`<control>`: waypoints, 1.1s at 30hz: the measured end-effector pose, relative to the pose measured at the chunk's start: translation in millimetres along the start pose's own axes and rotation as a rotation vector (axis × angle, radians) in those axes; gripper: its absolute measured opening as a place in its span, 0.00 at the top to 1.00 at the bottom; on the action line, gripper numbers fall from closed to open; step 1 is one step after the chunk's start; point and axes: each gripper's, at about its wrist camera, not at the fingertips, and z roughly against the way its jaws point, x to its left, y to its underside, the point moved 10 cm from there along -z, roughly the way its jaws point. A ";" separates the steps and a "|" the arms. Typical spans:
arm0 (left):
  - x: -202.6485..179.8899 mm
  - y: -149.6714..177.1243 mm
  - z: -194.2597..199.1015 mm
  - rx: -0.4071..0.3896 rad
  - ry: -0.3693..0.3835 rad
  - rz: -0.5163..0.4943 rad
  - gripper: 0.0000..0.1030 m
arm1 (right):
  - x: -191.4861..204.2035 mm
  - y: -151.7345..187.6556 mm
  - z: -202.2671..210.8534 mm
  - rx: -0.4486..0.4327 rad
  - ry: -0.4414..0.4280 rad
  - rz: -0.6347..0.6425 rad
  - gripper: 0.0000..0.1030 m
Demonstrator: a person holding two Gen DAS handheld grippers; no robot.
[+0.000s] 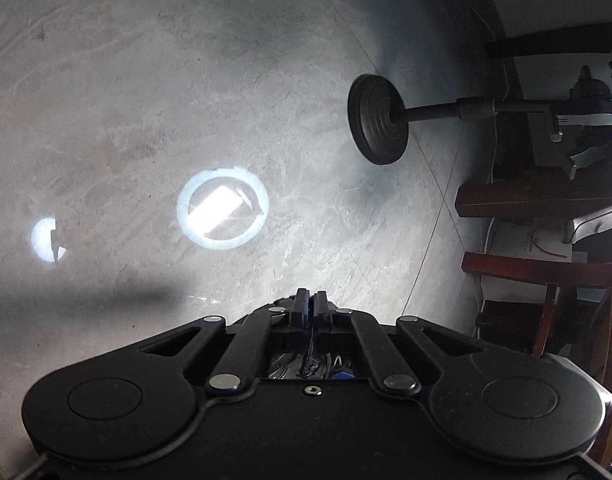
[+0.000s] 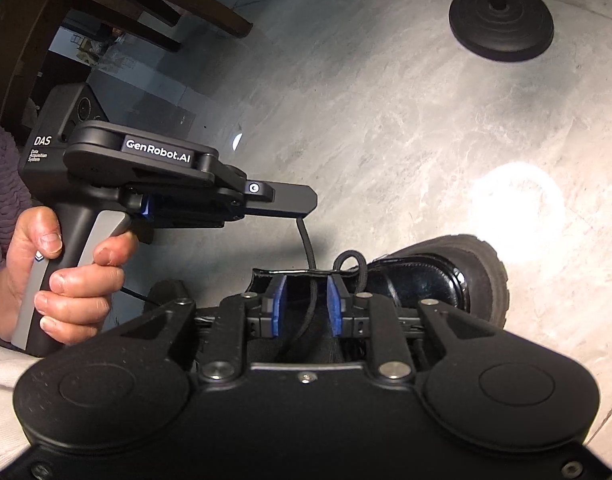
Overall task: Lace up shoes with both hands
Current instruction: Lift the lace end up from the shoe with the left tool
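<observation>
Right gripper [image 2: 305,304]: matte black plastic body, two round caps, steel rivets on the linkage arms. Blue ribbed pads [image 2: 334,308] stand apart, jaws open. A lace strand runs between them; no pad presses on it.

Boot [image 2: 426,280]: directly under and beyond the right gripper, on the floor. Glossy black patent upper, rounded toe pointing right, chunky matte lugged sole. Its padded tongue edge lies just past the pads.

Lace [image 2: 308,240]: round black braided cord. One strand rises from the boot's throat to the tip of the left gripper [image 2: 306,200]; a small loop sits at the eyelets beside it.

Left gripper, right wrist view: angular black housing with white lettering, grey-and-black pistol handle. It is held by a hand [image 2: 65,280] with a ribbed purple sleeve [image 2: 1,184] behind. Jaws closed, pinching the lace end.

Left gripper, own view [image 1: 309,300]: fingers pressed together, a sliver of blue pad between them; the lace passes down through the gap behind them.

Floor [image 2: 386,120]: polished grey marbled stone, bright round light reflections.

Stand base [image 2: 501,24]: round, stepped, dull black disc with an upright pole, well beyond the boot.

Furniture [image 2: 153,4]: dark brown wooden legs, far edge.
</observation>
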 end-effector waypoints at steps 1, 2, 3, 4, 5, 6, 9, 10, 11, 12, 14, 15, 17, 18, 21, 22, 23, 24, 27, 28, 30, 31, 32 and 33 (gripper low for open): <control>-6.9 -3.1 4.4 -0.012 0.008 -0.026 0.98 | 2.7 -3.5 3.5 -0.022 -0.002 0.016 0.58; -13.0 -4.5 7.4 -0.016 0.018 -0.047 0.98 | 5.1 -6.2 5.8 -0.042 -0.008 0.029 0.44; -19.9 -6.0 11.0 -0.025 0.025 -0.072 0.98 | 9.9 -11.1 10.1 -0.083 -0.015 0.052 0.38; -28.8 -7.1 15.3 -0.031 0.036 -0.104 0.98 | 13.8 -15.5 13.2 -0.123 -0.017 0.071 0.32; -35.5 -7.2 18.1 -0.033 0.046 -0.127 0.98 | 17.6 -19.5 15.6 -0.161 -0.016 0.089 0.32; -41.4 -7.2 20.8 -0.039 0.052 -0.146 0.98 | 21.3 -23.4 16.1 -0.185 -0.017 0.106 0.32; -59.8 -5.3 27.6 -0.053 0.074 -0.202 0.98 | 29.9 -35.1 9.2 -0.207 -0.012 0.156 0.32; -65.2 -4.5 29.5 -0.059 0.079 -0.220 0.98 | 31.5 -38.6 6.0 -0.211 0.003 0.173 0.33; -69.4 -3.8 31.2 -0.065 0.083 -0.236 0.98 | 32.9 -40.7 4.0 -0.215 0.015 0.186 0.46; -71.8 -3.4 32.9 -0.071 0.085 -0.246 0.98 | 34.0 -44.1 0.9 -0.223 0.038 0.205 0.60; -77.1 -3.3 35.9 -0.080 0.088 -0.279 0.98 | 32.9 -46.8 -2.3 -0.226 0.058 0.217 0.97; -79.0 -3.8 37.3 -0.088 0.083 -0.301 0.98 | 32.2 -47.8 -2.2 -0.233 0.056 0.210 0.97; -79.1 -7.0 40.7 -0.115 0.059 -0.350 0.96 | 30.0 -48.5 -0.7 -0.245 0.064 0.202 0.97; -76.7 -10.5 44.2 -0.137 0.048 -0.356 0.93 | 28.9 -49.4 0.7 -0.251 0.071 0.198 0.97; -70.7 -20.6 59.6 -0.232 0.020 -0.419 0.76 | 23.2 -52.0 7.8 -0.276 0.065 0.160 0.97; -70.5 -19.5 62.2 -0.246 0.009 -0.476 0.69 | 21.7 -54.5 12.8 -0.291 0.051 0.143 0.97; -70.6 -16.6 61.8 -0.239 0.000 -0.520 0.54 | 20.1 -57.0 17.9 -0.306 0.038 0.126 0.97; -71.1 -12.2 59.9 -0.222 -0.002 -0.560 0.50 | 18.5 -59.5 22.9 -0.321 0.024 0.109 0.97; -83.5 5.7 49.1 -0.138 0.062 -0.629 0.50 | 14.5 -68.4 33.0 -0.349 0.021 0.084 0.97; -91.1 12.0 44.4 -0.122 0.072 -0.673 0.50 | 14.1 -70.7 35.4 -0.357 0.017 0.078 0.97; -99.5 20.0 34.0 -0.101 0.050 -0.736 0.50 | 15.4 -72.9 40.7 -0.371 -0.001 0.069 0.97; -102.8 23.0 29.6 -0.095 0.042 -0.757 0.50 | 16.9 -74.1 43.8 -0.380 -0.011 0.066 0.97; -105.9 24.1 27.5 -0.104 0.043 -0.766 0.50 | 18.6 -74.5 45.5 -0.384 -0.015 0.068 0.97; -109.9 23.8 27.7 -0.121 0.051 -0.769 0.50 | 20.3 -74.9 47.2 -0.388 -0.019 0.070 0.97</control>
